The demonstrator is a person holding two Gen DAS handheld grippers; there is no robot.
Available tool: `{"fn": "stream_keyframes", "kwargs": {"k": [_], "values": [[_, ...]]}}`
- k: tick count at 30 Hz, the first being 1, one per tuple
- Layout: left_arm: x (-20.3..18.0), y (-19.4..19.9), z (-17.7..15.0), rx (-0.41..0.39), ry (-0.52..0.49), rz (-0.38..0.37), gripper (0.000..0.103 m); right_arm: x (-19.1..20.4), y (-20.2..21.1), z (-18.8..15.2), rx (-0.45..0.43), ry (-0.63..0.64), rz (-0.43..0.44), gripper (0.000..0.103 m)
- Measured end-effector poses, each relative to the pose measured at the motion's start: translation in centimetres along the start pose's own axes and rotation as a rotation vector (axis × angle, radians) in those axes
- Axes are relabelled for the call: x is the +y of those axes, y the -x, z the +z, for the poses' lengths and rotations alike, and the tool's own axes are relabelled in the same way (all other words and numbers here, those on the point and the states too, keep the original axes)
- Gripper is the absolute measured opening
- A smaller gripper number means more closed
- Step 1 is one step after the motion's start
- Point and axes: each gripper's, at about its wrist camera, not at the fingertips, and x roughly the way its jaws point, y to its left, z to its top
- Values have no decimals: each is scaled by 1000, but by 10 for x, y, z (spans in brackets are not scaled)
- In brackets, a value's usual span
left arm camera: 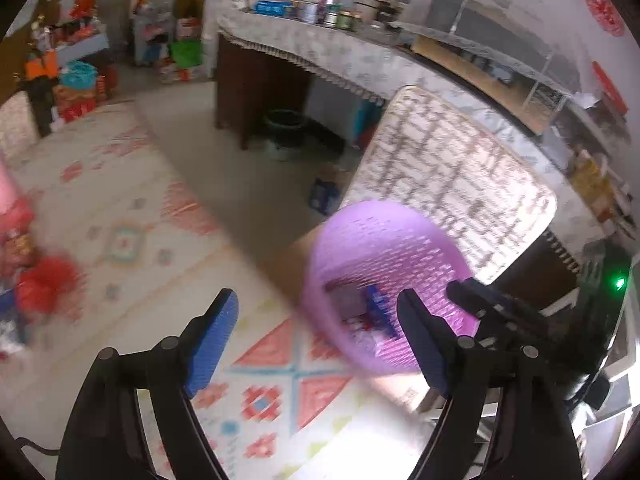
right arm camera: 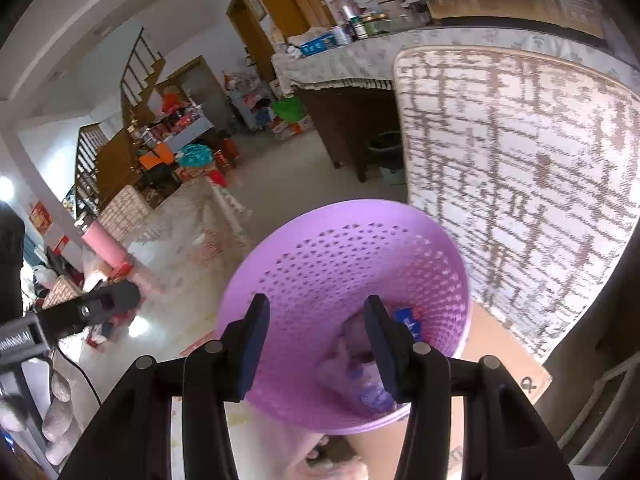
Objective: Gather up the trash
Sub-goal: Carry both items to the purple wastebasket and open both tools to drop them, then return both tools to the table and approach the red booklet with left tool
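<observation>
A purple perforated basket stands at the table's edge, tilted toward me, with a blue wrapper and pale packets inside. My left gripper hangs open over the patterned tablecloth, just left of the basket, with nothing between its blue pads. In the right wrist view my right gripper is open directly above the basket. Its pads hold nothing, and the blue wrapper and crumpled pale packets lie below them. Blurred red trash lies at the far left of the table.
A chair back with a brown-and-white cover rises right behind the basket. A cardboard box sits under the basket. A dark bin stands on the floor under the long cluttered counter. A pink bottle stands at the table's far side.
</observation>
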Motion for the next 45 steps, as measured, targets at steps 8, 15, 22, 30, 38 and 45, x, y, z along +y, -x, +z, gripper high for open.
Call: {"fn": "stream_keyframes", "kwargs": {"k": [8,15,22,30,38,45], "values": [[53,53,-47,-21,5,145,80,52,3,-23,29,58,70,57],[151,111,-84,-69,153,308,80,117,-16,-51,97,110,169,58],[282,145,-114,-113,381,454,80,206,-66,-85,186,175,294,58],[391,120,-110,-47,583,554,80,258,-116,-110,244,224,361,58],[424,61,-51,36,551,648,81,258,-123,-115,267,214,411,60],[418,23,-32,194,362,713,80,254,-129,-113,291,173,435,61]]}}
